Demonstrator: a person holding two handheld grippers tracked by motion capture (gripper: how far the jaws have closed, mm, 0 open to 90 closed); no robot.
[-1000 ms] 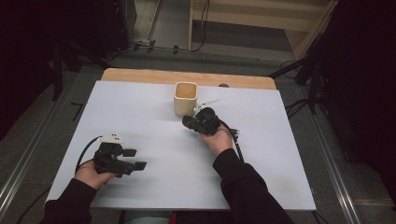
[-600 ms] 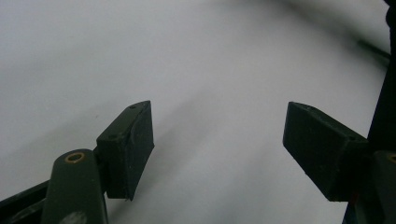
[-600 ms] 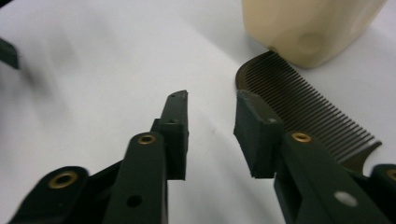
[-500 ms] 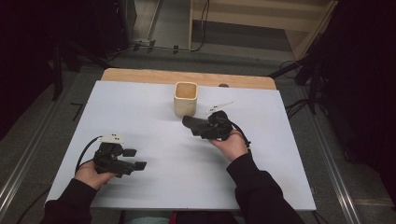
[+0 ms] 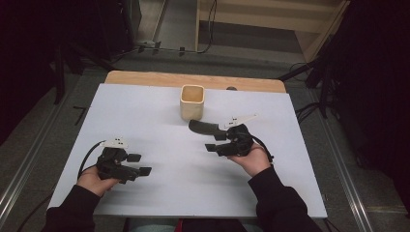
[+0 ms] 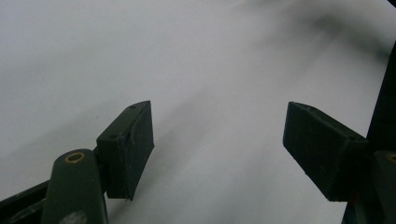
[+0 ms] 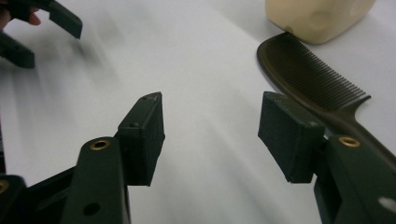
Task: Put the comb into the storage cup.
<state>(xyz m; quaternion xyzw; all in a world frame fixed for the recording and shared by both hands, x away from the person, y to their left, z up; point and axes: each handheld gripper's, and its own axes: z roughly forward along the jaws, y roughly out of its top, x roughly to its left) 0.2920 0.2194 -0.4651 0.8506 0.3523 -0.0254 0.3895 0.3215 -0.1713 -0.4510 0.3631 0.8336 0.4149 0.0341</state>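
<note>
Comb [image 5: 205, 127] lies flat on the white desk [image 5: 159, 101], just in front of the cream cup [image 5: 192, 102], apart from it. Right gripper [image 5: 213, 141] sits just beside the comb; its jaws have just been opening and stand wide with nothing between them, the comb off to their right in the right gripper view. Reads as a release step: comb set down. Left gripper [image 5: 138, 164] rests near the desk's front, jaws wide, empty. Next move likely calls for drawing the right gripper clear without nudging the comb.

White table sheet [image 5: 159, 111], wooden edge [image 5: 145, 79] behind, grey floor [image 5: 34, 140] around
</note>
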